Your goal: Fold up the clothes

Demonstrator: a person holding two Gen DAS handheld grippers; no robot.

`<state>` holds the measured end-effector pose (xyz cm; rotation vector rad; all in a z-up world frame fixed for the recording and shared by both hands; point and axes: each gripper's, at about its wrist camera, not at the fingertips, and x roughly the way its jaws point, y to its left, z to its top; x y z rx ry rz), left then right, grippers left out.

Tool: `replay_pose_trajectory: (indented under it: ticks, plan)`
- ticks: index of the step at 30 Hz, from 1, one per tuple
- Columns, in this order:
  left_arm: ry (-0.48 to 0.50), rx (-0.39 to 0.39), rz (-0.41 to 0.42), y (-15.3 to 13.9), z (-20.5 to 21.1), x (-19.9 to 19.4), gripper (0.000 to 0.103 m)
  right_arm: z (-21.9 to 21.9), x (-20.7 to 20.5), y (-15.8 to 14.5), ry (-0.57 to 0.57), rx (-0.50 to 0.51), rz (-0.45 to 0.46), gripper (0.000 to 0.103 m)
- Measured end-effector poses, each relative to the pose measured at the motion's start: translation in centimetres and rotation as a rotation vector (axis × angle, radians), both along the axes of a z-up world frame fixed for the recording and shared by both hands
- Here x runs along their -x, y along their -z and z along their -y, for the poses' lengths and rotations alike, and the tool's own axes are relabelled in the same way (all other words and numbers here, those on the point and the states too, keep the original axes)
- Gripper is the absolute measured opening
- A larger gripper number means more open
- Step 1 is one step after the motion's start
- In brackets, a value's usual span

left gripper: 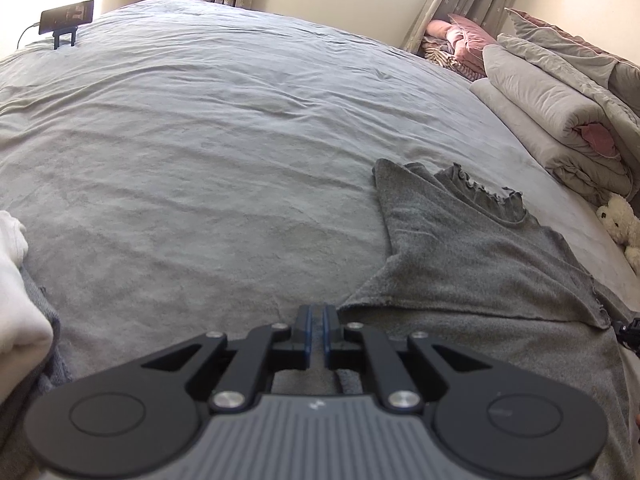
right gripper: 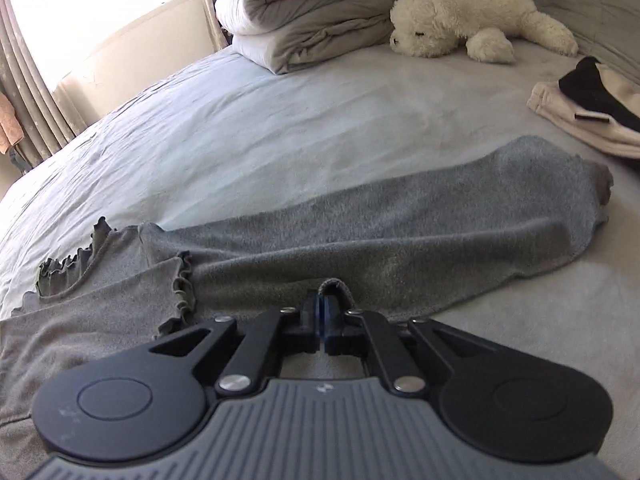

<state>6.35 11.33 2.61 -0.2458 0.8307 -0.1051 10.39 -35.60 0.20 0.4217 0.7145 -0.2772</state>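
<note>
While the grey top (right gripper: 360, 216) lies spread on the bed (left gripper: 200, 140), a sleeve stretched sideways, both tongs are pinched nearly closed: right gripper (right gripper: 323, 312) on a fabric loop, left gripper (left gripper: 317, 320) apparently on an edge. A fold seems underway; next, carry the cloth across evenly.

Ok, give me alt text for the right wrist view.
The right gripper, shut, pinches a fold of a grey ruffle-necked top spread on a bed. Behind lie a white plush dog, folded quilts and folded cream-and-black clothes.
</note>
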Motion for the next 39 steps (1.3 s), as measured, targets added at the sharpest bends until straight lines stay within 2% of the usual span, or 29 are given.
replay_pose_trajectory:
  ticks: [2,7,9,10,11,13,16,19,20,23,24,25,26,28,30,35,39]
  plan:
    - [-0.003,0.009,0.004,-0.1,-0.2,0.1,0.004,0.2,0.1,-0.3,0.003,-0.021,0.003,0.013]
    - [-0.011,0.058,0.046,-0.4,-0.6,0.2,0.005,0.5,0.3,-1.4,0.008,-0.078,0.005,0.014]
    - [-0.016,0.092,0.063,-0.4,-0.8,0.2,0.01,0.6,0.4,-1.8,0.008,-0.098,0.004,0.014]
    - [-0.016,0.111,0.073,-0.4,-0.9,0.3,0.016,0.6,0.6,-1.9,0.004,-0.105,0.004,0.015]
    - [-0.014,0.126,0.087,-0.4,-0.9,0.4,0.029,0.7,0.8,-1.9,-0.001,-0.11,0.005,0.015]
    - [0.001,0.142,0.109,-0.3,-0.8,0.6,0.044,0.9,1.4,-1.9,-0.014,-0.117,0.004,0.017]
    - [0.023,0.169,0.125,0.0,-0.5,0.7,0.046,1.4,2.1,-1.3,-0.022,-0.116,-0.014,0.025]
    - [0.033,0.157,0.125,0.5,0.3,0.5,0.046,1.8,2.3,-0.8,-0.032,-0.131,-0.012,0.025]
    - [0.039,0.135,0.122,0.8,0.6,0.4,0.045,1.7,2.2,-0.8,-0.038,-0.123,-0.011,0.026]
    - [0.077,0.024,0.153,1.1,1.6,0.8,0.037,0.9,2.1,-0.7,-0.068,-0.069,-0.01,0.037]
    - [0.086,-0.007,0.163,1.1,1.8,0.9,0.032,0.5,2.1,-0.6,-0.08,-0.045,-0.009,0.039]
    - [0.093,-0.032,0.17,1.2,1.8,1.0,0.016,0.2,2.1,-0.6,-0.092,-0.021,-0.009,0.043]
    - [0.099,-0.054,0.176,1.3,1.8,1.1,0.01,-0.1,2.2,-0.5,-0.104,0.003,-0.009,0.043]
    - [0.091,-0.03,0.171,1.3,1.4,1.0,0.004,-0.8,2.2,-0.5,-0.129,0.05,-0.009,0.044]
    - [0.088,-0.018,0.17,1.2,1.2,1.1,0.003,-1.5,2.2,-0.4,-0.153,0.098,-0.008,0.044]
    - [0.079,0.004,0.159,1.7,0.8,1.2,0.003,-0.8,2.8,-0.4,-0.164,0.071,-0.005,0.043]
    - [0.054,0.029,0.149,1.6,0.7,0.8,0.002,-1.1,2.2,-0.3,-0.185,0.101,-0.008,0.043]
